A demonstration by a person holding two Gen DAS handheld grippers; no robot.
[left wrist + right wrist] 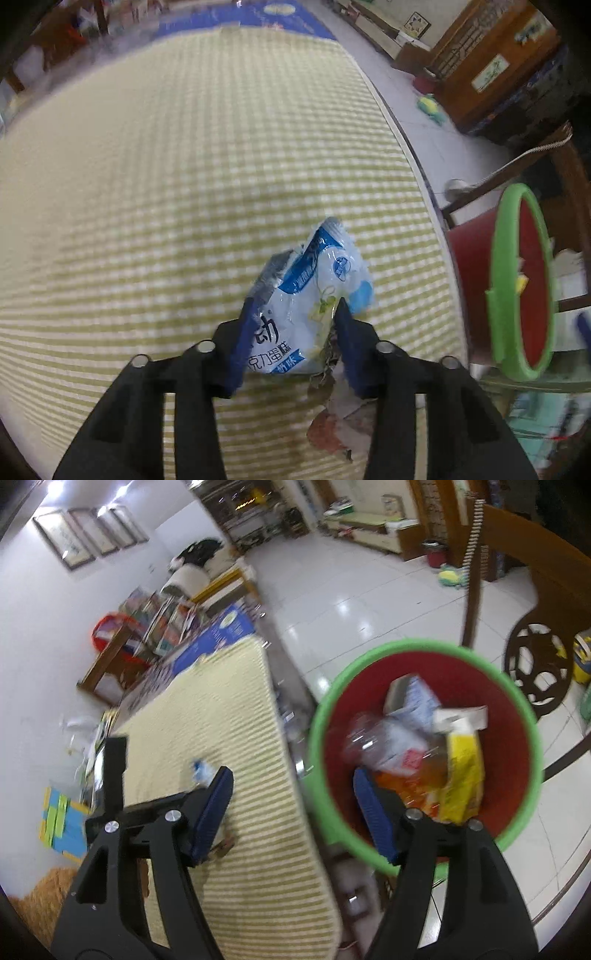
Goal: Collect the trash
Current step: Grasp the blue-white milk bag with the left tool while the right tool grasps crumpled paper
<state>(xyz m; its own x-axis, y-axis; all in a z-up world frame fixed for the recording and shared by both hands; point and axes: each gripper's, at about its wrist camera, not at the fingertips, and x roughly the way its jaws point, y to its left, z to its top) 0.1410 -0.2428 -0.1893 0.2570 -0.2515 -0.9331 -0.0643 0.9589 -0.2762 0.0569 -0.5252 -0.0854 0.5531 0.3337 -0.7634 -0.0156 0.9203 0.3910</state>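
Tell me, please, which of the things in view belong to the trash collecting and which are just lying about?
Part of the job:
- blue-and-white wrapper, between the left tool's pads
- torn brown scrap on the checked cloth
- red bin with green rim, already holding wrappers
- right tool, open and holding nothing

Just lying about:
- framed pictures
- yellow-green toy on the floor
- books

The left gripper (295, 314) pointed steeply down, pads pinched together on something, while the right gripper (291, 779) stood open, empty.

bin (522, 280) cut by right edge | bin trash (413, 738) blurred
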